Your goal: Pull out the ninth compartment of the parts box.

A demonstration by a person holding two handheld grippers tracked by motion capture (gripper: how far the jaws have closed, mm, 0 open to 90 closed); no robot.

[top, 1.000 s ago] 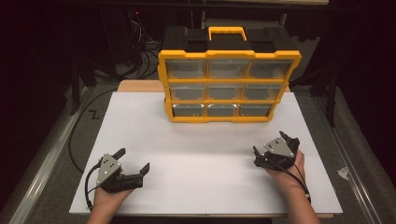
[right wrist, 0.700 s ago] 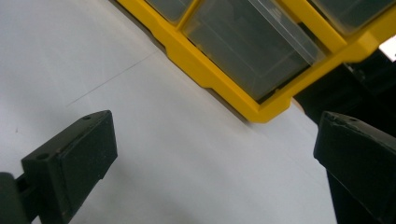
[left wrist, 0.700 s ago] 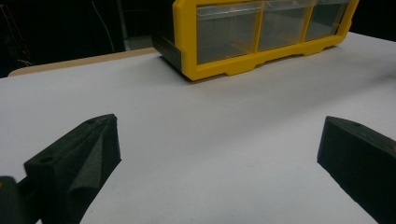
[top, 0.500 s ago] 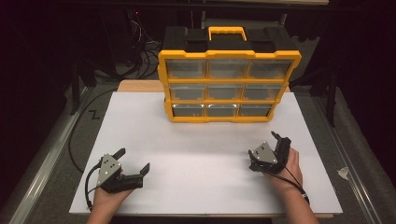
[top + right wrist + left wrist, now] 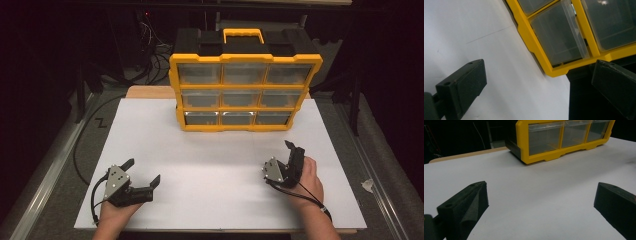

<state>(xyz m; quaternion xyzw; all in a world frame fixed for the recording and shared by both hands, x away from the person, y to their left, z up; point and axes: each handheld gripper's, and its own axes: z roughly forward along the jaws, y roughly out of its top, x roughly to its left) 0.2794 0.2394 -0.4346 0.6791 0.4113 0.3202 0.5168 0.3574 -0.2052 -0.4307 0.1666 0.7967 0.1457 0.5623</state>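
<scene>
A yellow and black drawer cabinet (image 5: 245, 107) with clear drawers, all pushed in, stands at the back middle of the white board (image 5: 210, 150). My left gripper (image 5: 142, 171) rests on the board near its front left corner, open and holding nothing. In the left gripper view the gripper (image 5: 541, 195) faces the cabinet (image 5: 544, 157) across bare board. My right gripper (image 5: 294, 150) is at the front right, rolled onto its side, jaws wide apart and nothing between them. In the right gripper view the gripper (image 5: 539, 77) looks at the cabinet's (image 5: 531, 42) lower right corner, tilted.
A wooden tabletop (image 5: 145, 92) shows behind the board at the back left. Black cables (image 5: 150, 55) lie on the floor behind the cabinet. A metal rail (image 5: 47, 170) runs along the left side. A small scrap (image 5: 367, 185) lies right of the board.
My right gripper has shifted left and a little toward the front edge, and rolled onto its side. The left gripper has stayed where it was.
</scene>
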